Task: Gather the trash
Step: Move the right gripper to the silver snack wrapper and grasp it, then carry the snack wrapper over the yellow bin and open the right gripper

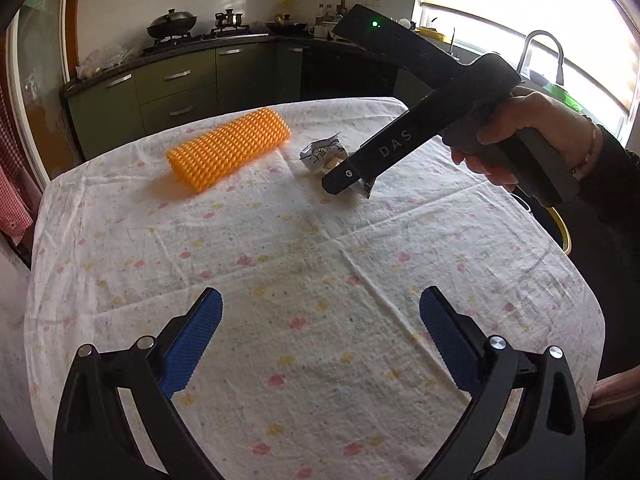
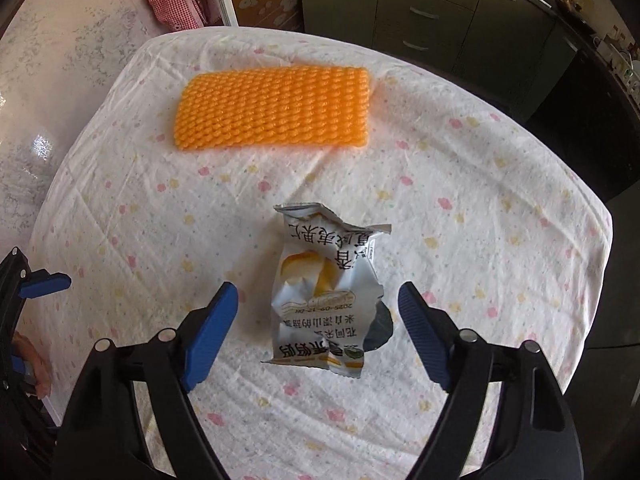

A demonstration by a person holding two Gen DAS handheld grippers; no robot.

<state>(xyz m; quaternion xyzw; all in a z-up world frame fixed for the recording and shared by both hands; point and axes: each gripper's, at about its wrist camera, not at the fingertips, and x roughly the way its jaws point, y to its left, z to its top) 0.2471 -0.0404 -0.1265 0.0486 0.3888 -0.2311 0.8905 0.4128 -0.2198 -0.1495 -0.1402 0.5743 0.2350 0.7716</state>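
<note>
the right gripper (image 2: 318, 316) hangs wide open over a crumpled snack wrapper (image 2: 326, 292) lying mid-table (image 2: 500, 216), its blue pads either side and clear of the foil. the left gripper (image 1: 320, 320), also wide open, hovers empty over bare cloth. the wrapper looks feather-light, thin and slick, likely to slide or collapse; a pinch across its puffed middle seems safest. an orange foam net (image 2: 274, 108) lies beyond, soft and springy.

Ahead of the tongs, beyond the table's flowered cloth (image 1: 304, 248), green cabinets (image 1: 176, 92) carry a dark counter with a lidded wok (image 1: 172, 24) on the stove. Far right, a bright window (image 1: 520, 4) backs a curved faucet (image 1: 544, 52). Pale marbled floor (image 2: 44, 92) lies left.
</note>
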